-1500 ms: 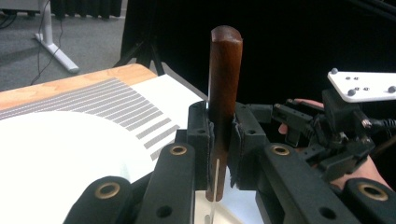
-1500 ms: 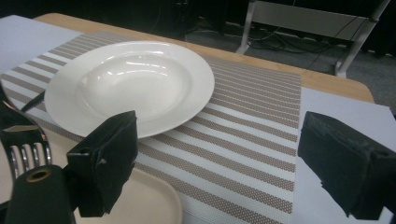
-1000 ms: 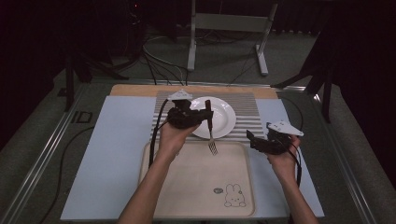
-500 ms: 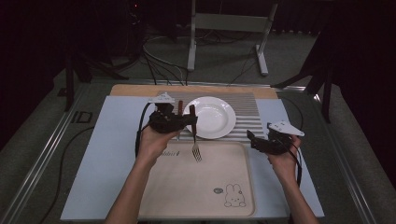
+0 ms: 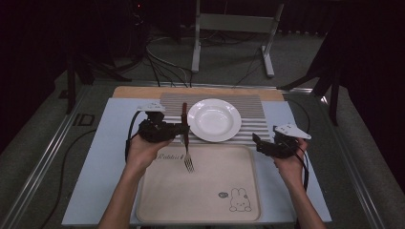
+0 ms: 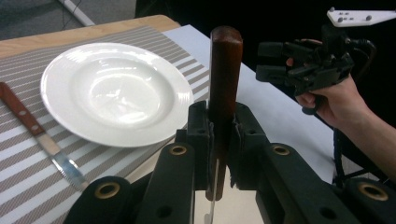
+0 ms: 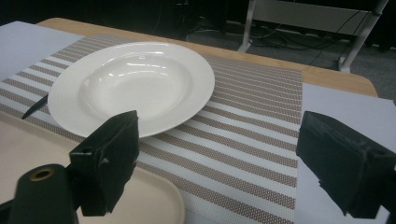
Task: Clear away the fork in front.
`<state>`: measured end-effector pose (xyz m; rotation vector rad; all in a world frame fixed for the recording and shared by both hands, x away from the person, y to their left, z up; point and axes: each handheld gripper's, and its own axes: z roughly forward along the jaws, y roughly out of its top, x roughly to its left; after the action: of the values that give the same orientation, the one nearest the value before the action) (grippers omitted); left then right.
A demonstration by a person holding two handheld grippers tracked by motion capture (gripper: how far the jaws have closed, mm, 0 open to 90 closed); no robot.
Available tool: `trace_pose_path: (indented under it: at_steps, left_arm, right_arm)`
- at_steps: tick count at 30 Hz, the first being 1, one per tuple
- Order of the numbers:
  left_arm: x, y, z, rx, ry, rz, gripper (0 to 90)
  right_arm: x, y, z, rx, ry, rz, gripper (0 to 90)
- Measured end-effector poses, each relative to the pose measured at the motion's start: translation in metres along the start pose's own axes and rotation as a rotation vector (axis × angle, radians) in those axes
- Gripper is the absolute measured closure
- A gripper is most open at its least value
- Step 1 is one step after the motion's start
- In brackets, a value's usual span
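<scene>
My left gripper (image 5: 183,130) is shut on the brown wooden handle of a fork (image 5: 186,143). The fork hangs upright, tines down over the far left part of the beige tray (image 5: 200,200), just left of the white plate (image 5: 214,119). In the left gripper view the jaws clamp the fork's handle (image 6: 225,79) in front of the plate (image 6: 116,88). My right gripper (image 5: 260,142) hovers at the tray's far right corner, open, with nothing between its jaws. The right gripper view looks between them at the plate (image 7: 133,86).
The plate rests on a striped placemat (image 5: 253,107) over a pale blue sheet (image 5: 102,157). A wooden-handled knife (image 6: 37,130) lies on the mat beside the plate; its tip (image 7: 35,107) peeks out past the plate. A metal stand (image 5: 231,33) is beyond the table.
My left hand has carried the fork leftward, from over the plate's near edge to the plate's left side. The right hand has stayed where it was.
</scene>
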<state>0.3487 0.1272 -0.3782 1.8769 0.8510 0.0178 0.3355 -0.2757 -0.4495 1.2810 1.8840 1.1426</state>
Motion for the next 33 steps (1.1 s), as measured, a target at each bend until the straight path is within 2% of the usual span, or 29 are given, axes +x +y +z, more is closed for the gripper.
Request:
trace_pose_path:
  at_steps: [6,17,26,33]
  left_arm:
    - [0.003,-0.007,-0.014,0.002,0.024,0.001,80.9]
    - [0.007,-0.021,-0.029,0.021,0.047,-0.004,80.9]
    - [0.007,-0.032,-0.044,0.041,0.047,-0.006,80.9]
    - [0.010,-0.041,-0.054,0.057,0.045,-0.023,80.8]
  right_arm:
    - [0.001,0.000,0.000,0.001,0.000,-0.001,13.5]
    - [0.001,-0.001,0.000,0.002,0.003,0.001,13.5]
    - [0.000,-0.002,0.001,0.007,0.006,0.012,13.5]
    - [0.000,-0.002,0.001,0.009,0.005,0.010,13.5]
